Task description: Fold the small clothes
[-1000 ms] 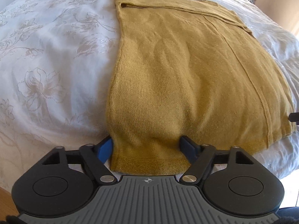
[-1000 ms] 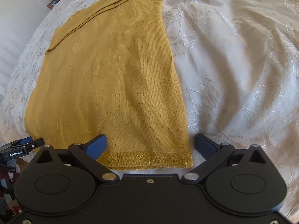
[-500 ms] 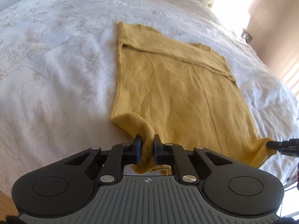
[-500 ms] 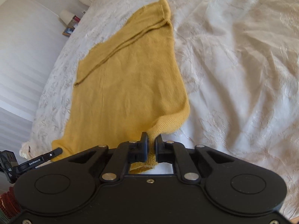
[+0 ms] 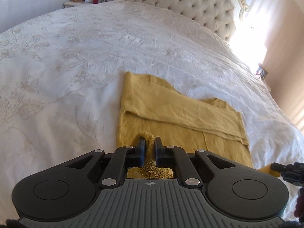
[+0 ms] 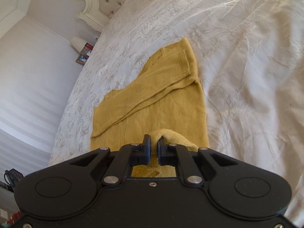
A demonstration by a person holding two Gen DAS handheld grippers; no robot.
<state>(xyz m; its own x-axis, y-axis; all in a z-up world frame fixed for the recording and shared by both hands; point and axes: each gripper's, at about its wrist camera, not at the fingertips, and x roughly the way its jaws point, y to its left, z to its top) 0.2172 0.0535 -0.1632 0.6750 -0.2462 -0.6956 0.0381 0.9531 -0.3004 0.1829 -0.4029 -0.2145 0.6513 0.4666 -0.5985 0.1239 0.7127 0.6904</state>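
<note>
mustard sweater (image 5: 171, 114) on bedspread (image 5: 76, 66), hem pinched – both grippers

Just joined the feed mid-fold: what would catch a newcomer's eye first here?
The mustard-yellow sweater stands out, spread mid-bed on the white embroidered bedspread. Each tool, left and right, is shut on a near hem corner. A tufted headboard stands at the far end.

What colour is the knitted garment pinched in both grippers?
Mustard yellow sweater, plain knit; clearest in the right wrist view.

White floral bedspread (image 5: 79, 60), tufted headboard (image 5: 190, 1), cluttered nightstand (image 5: 76, 3), sunlit window (image 5: 252, 34).
</note>
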